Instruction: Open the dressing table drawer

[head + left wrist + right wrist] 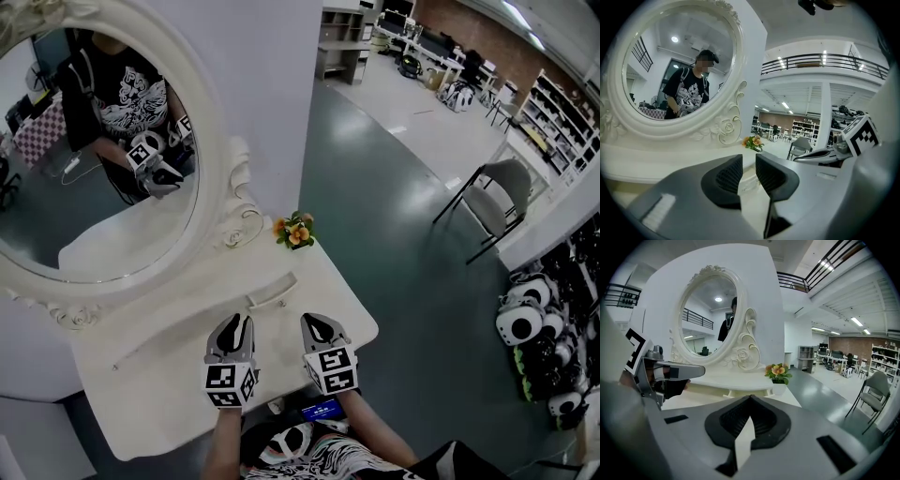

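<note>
The white dressing table [169, 403] stands under an oval mirror [56, 225]. A low drawer front with a white bar handle [272, 292] runs along the back of the tabletop, and the drawer is closed. Both grippers hover side by side over the table's front part, pointing at the drawer. My left gripper [236, 330] is open by a narrow gap with nothing between its pads [729, 176]. My right gripper [322, 328] is shut on nothing; in its own view the pads [761, 418] meet at the tips, with the handle [740, 388] just beyond.
A small pot of orange flowers [295, 232] sits at the table's back right corner, near the handle. The mirror's carved frame [239, 211] rises behind the drawer. Green floor and a grey chair [497, 192] lie to the right, and a heap of panda toys [539, 337] further right.
</note>
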The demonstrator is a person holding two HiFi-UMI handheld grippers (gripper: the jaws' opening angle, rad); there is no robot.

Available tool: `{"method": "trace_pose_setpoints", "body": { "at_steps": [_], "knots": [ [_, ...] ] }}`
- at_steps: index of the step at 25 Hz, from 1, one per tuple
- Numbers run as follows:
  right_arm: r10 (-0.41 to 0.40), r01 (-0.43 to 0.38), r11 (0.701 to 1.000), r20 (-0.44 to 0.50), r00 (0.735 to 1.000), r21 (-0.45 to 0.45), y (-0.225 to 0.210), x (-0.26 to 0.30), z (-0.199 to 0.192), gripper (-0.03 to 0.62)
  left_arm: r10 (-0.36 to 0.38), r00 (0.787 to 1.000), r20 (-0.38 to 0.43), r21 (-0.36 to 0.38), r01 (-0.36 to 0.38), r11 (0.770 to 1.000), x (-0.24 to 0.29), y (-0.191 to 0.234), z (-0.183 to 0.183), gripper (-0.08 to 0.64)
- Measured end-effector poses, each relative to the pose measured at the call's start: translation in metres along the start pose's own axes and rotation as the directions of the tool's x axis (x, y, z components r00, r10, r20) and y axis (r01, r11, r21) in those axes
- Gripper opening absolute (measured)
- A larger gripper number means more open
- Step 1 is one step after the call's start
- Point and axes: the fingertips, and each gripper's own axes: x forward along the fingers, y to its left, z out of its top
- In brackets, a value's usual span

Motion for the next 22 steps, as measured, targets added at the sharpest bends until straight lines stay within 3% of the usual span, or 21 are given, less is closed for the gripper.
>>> {"method": "trace_pose_setpoints", "body": {
  "at_steps": [18,22],
  "knots": [
    [0.037,-0.037,0.999,-0.015,0.999,-0.006,0.011,0.006,-0.008,0.0,0.025,0.999,-0.021,-0.034,-0.026,0.999,-0.008,0.011,-0.013,0.077],
    [0.052,-0.052,0.999,-0.002,0.999,-0.009,0.011,0.009,-0.009,0.0,0.036,0.999,-0.015,-0.042,-0.036,0.998,-0.006,0.013,-0.015,0.04]
  ]
}}
